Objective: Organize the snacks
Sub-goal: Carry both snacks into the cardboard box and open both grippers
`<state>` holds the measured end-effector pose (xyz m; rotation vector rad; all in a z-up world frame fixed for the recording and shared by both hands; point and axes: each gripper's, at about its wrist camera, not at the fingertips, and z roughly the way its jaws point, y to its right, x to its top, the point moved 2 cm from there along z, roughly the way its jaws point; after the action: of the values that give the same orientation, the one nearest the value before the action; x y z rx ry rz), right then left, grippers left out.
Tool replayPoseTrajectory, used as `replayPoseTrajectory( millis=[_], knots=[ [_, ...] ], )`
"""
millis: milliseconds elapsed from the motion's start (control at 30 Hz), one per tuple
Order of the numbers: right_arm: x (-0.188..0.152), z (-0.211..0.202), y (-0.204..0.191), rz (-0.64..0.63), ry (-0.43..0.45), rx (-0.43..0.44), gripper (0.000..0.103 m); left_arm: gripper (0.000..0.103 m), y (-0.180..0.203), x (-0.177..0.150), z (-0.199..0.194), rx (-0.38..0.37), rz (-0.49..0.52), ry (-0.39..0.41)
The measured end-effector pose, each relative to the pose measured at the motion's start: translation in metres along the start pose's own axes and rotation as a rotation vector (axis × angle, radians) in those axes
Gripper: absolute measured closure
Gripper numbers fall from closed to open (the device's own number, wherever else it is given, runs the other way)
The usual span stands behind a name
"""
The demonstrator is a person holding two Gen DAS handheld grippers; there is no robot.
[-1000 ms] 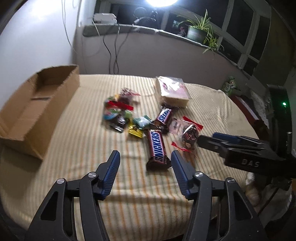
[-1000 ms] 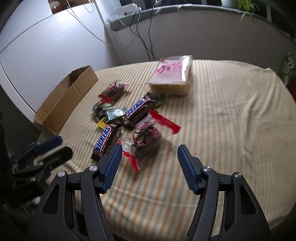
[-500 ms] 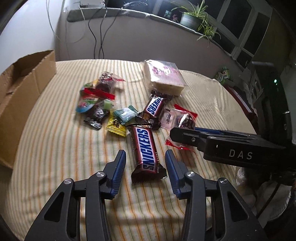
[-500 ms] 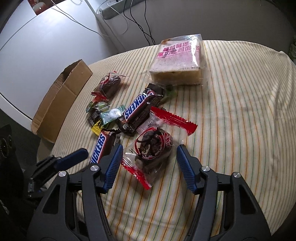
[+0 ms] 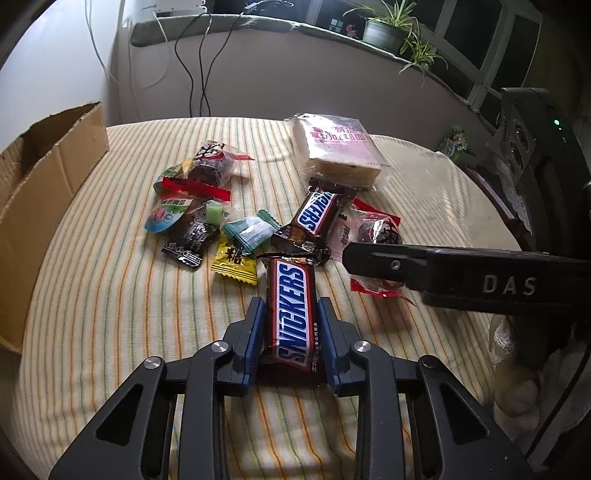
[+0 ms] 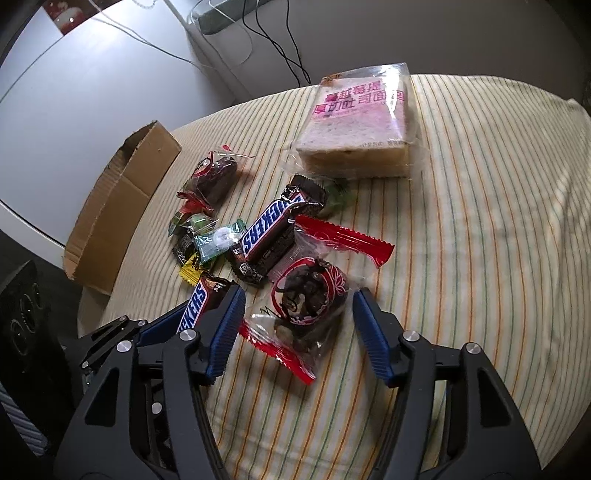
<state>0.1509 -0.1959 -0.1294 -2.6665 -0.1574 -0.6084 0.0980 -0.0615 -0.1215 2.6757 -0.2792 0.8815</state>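
Left gripper now clamped on Snickers bar, box well apart

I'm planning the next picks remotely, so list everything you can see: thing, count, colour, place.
Snickers bars: 2, brown; one between the left gripper's pads, one mid-pile.
Red-ended clear snack packs: 2; one between the right gripper's fingers, one far left of the pile.
Small wrapped candies: several, yellow, green, black; pile's left.
Bread pack: 1, pink label; far side.
Cardboard box: 1, brown, open; left edge.
Striped cloth: 1, cream; under everything.
Potted plant: 1, green; window ledge.
Left gripper: black, blue pads, shut on the bar.
Right gripper: open, straddling the pack, jaws opening.
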Motion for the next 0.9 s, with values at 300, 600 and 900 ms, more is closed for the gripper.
replayPoseTrajectory(
  millis=[300, 600, 900],
  knots=[
    [-0.002, -0.004, 0.005, -0.020, -0.011, -0.004, 0.069, 0.076, -0.005, -0.005, -0.008, -0.023, -0.022, 0.008],
    [-0.002, -0.033, -0.005, -0.049, 0.046, -0.008, 0.069, 0.076, -0.014, -0.003, -0.034, -0.037, -0.061, 0.061],
    [0.022, -0.040, -0.055, -0.149, 0.088, 0.023, 0.069, 0.076, -0.052, 0.016, -0.072, 0.019, -0.093, 0.162]
  ],
)
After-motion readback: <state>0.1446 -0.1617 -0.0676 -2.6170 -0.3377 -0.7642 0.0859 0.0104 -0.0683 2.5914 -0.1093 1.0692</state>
